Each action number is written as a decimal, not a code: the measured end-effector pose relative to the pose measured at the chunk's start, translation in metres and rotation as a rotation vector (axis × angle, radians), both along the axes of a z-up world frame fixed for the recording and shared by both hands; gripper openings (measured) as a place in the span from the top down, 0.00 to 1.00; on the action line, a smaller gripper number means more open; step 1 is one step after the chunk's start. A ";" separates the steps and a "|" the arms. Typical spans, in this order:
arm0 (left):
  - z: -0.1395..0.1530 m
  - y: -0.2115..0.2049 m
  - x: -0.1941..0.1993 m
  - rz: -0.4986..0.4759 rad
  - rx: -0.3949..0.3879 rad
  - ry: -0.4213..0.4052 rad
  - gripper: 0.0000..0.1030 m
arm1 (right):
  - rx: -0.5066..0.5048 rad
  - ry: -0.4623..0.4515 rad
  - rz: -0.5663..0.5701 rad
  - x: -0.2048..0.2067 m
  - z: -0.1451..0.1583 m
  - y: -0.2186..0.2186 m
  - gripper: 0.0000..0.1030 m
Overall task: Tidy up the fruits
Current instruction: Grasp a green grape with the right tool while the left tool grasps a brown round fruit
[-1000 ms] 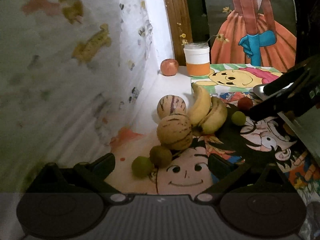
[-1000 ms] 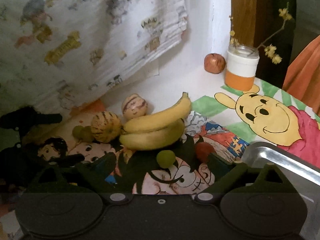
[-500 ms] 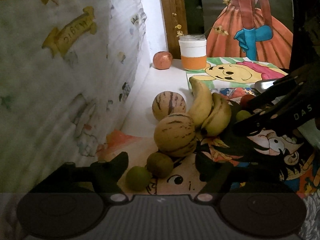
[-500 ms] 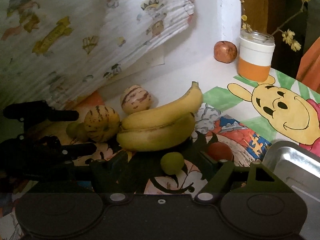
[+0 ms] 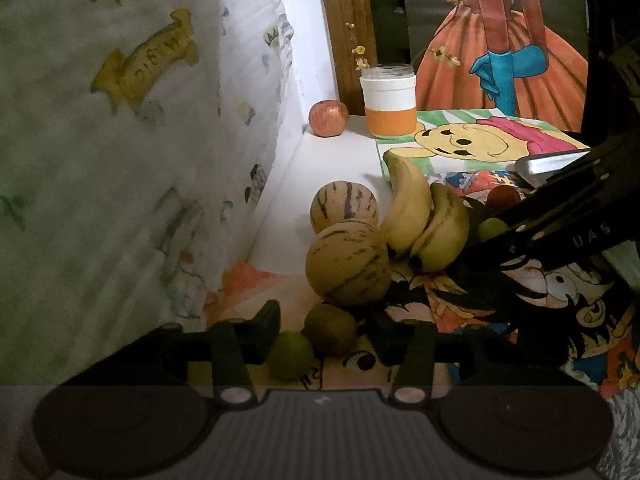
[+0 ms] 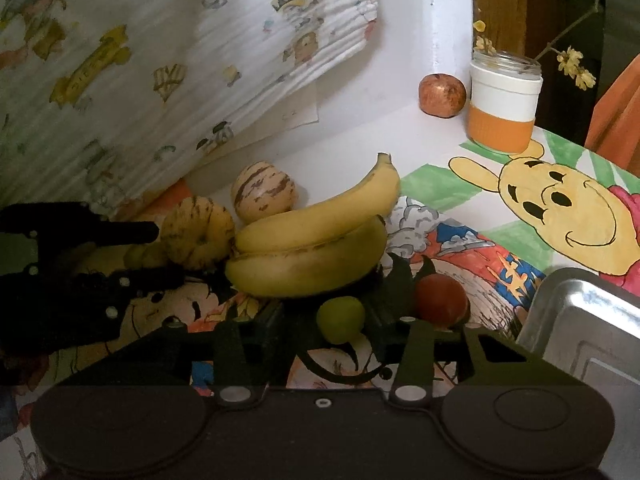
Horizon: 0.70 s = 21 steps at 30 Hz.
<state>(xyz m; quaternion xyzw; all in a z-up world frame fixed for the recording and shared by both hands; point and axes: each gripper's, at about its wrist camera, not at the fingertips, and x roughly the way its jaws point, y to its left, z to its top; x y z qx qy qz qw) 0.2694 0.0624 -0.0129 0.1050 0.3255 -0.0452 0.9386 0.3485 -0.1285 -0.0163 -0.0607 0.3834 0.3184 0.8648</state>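
The left gripper (image 5: 320, 330) has just been closing its jaws around 2 small green fruits (image 5: 310, 342) that lie side by side on the cartoon-printed tabletop (image 5: 472, 304); whether the pads press them yet cannot be told. The right gripper (image 6: 326, 314) has likewise been narrowing onto 1 green plum (image 6: 341, 319), which sits between its jaws, contact unclear. Just right of it lies a red plum (image 6: 440, 300). Behind are 2 bananas (image 6: 312, 248) and 2 striped melons (image 5: 346, 254). A steel tray (image 6: 588, 320) at the right shows no fruit in its visible part. The orange-banded jar (image 6: 504, 114) holds yellow-flowered twigs, an apple (image 6: 442, 95) beside it.
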 end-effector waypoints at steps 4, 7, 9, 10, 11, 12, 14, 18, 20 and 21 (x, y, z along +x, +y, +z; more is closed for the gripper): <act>0.001 0.003 -0.002 -0.001 -0.015 -0.007 0.57 | -0.004 -0.005 -0.001 -0.001 0.000 -0.001 0.62; 0.002 0.001 -0.004 -0.019 0.014 -0.006 0.57 | -0.003 -0.008 -0.004 -0.002 0.000 -0.002 0.62; 0.002 -0.001 -0.004 -0.029 0.032 0.002 0.57 | -0.007 -0.013 -0.004 -0.003 0.000 -0.001 0.63; 0.003 -0.002 -0.003 -0.031 0.037 0.007 0.57 | -0.006 -0.014 -0.005 -0.003 0.000 -0.001 0.63; 0.003 -0.003 -0.002 -0.032 0.038 0.011 0.57 | -0.004 -0.015 -0.006 -0.003 0.000 -0.001 0.63; 0.003 -0.003 -0.002 -0.032 0.042 0.014 0.57 | 0.001 -0.016 -0.007 -0.004 0.001 -0.001 0.63; 0.003 -0.004 -0.002 -0.037 0.051 0.010 0.57 | 0.007 -0.024 -0.002 -0.006 0.002 -0.002 0.63; 0.002 -0.006 -0.001 -0.056 0.075 0.009 0.55 | 0.012 -0.030 0.003 -0.010 0.004 -0.004 0.63; 0.002 -0.008 0.000 -0.072 0.087 0.004 0.55 | 0.010 -0.027 0.001 -0.009 0.002 -0.004 0.63; 0.002 -0.010 0.000 -0.079 0.092 0.006 0.55 | 0.006 -0.024 -0.002 -0.008 0.001 -0.005 0.63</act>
